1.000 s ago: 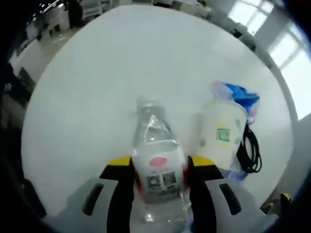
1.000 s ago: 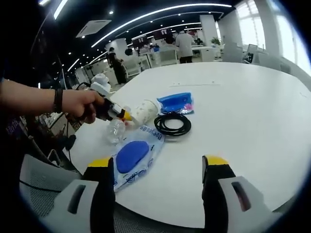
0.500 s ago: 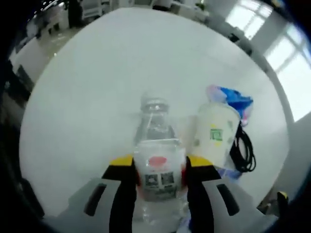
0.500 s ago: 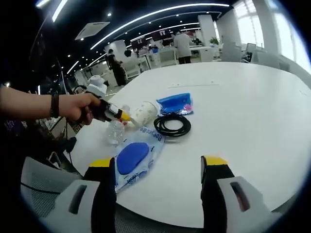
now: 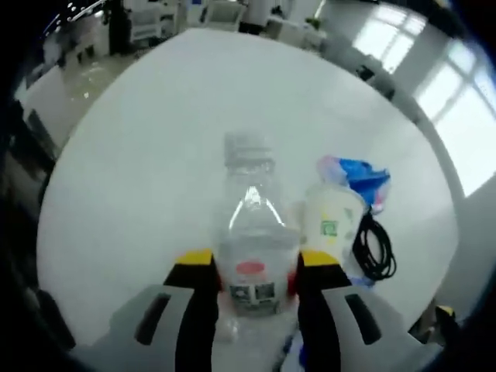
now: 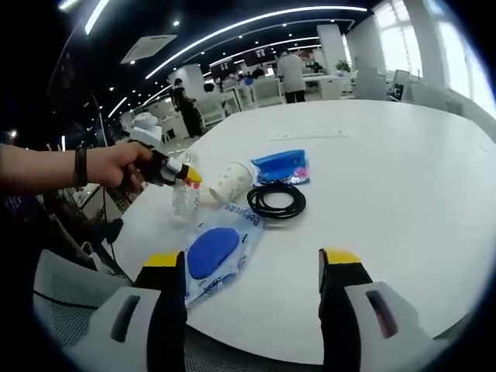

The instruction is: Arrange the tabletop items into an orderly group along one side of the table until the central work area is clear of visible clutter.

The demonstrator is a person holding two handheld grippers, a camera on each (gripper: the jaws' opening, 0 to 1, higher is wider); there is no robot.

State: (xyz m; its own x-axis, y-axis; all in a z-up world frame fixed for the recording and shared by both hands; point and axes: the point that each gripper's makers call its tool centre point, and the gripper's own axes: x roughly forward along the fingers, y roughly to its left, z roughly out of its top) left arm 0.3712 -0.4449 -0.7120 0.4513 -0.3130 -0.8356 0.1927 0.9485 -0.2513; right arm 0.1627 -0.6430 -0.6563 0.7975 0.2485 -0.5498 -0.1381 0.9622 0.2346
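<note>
Left claw (image 5: 249, 273) clamping clear ribbed plastic bottle (image 5: 249, 232), seemingly upright

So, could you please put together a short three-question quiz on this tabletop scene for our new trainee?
1. True or false: the left gripper is shut on the clear water bottle.
2. Which item lies nearest the right gripper? A) black cable coil B) clear bag with the blue pad C) paper cup
3. In the right gripper view, what lies just beyond the cable coil on the table?

Key:
1. True; its fingers clamp the bottle's label.
2. B.
3. A blue packet.
</note>
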